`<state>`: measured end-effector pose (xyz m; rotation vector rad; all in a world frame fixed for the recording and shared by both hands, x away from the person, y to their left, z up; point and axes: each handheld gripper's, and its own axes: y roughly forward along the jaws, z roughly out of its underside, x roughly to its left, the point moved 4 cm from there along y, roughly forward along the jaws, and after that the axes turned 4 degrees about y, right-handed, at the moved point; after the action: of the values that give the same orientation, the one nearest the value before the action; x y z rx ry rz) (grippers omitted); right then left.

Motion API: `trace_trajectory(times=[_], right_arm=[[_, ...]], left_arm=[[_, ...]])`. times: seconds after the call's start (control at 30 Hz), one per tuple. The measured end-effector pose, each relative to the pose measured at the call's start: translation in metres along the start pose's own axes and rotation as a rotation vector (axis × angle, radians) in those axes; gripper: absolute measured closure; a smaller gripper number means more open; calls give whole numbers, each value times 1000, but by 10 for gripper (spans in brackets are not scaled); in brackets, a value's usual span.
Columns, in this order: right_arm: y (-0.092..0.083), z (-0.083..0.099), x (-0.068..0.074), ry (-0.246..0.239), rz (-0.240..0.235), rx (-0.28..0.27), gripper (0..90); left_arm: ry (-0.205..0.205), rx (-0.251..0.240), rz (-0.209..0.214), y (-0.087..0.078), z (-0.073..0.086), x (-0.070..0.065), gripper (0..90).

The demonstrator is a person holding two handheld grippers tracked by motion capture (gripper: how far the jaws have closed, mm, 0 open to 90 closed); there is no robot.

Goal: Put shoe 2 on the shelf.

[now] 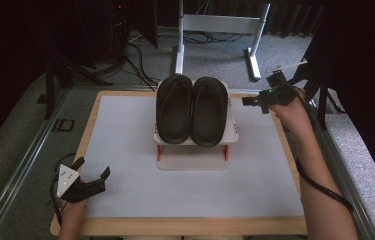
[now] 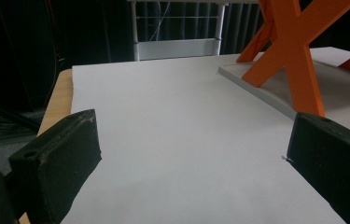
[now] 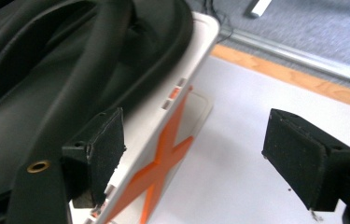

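Black slippers (image 1: 191, 110) on the rack (image 1: 231, 131) — both my grippers empty.

I see them matte, rubbery, side by side atop the white rack mid-table; right gripper (image 1: 256, 101) released beside it, left gripper (image 1: 91, 171) spread wide — near corner.

Rack (image 2: 298, 56) top cut off, slippers (image 3: 46, 70) cropped left

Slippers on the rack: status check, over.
Both slippers side by side on the white rack. Right tongs open, empty, beside the rack. Left tongs open, empty, near corner. Nothing in the way.
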<state>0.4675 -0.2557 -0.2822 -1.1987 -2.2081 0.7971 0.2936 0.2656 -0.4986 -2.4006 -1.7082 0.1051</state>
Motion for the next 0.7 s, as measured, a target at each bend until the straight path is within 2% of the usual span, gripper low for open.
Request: trace_trajectory(times=[0.1,0.2,0.23,0.37,0.7], right_arm=[[-3,9,-9,5,24,-41,191],[-3,15,-15,17,26,-45,191],[-2,21,-21,34,33,-47,190],[4,35,-33,51,52,-45,189],[26,78,-42,31,47,-74,166]], left_arm=[[0,-4,0,0,0,0,22],[-1,-5,1,0,0,0,22],[-1,-5,0,0,0,0,22],[-1,-5,1,0,0,0,22],[-2,-1,1,0,0,0,22]])
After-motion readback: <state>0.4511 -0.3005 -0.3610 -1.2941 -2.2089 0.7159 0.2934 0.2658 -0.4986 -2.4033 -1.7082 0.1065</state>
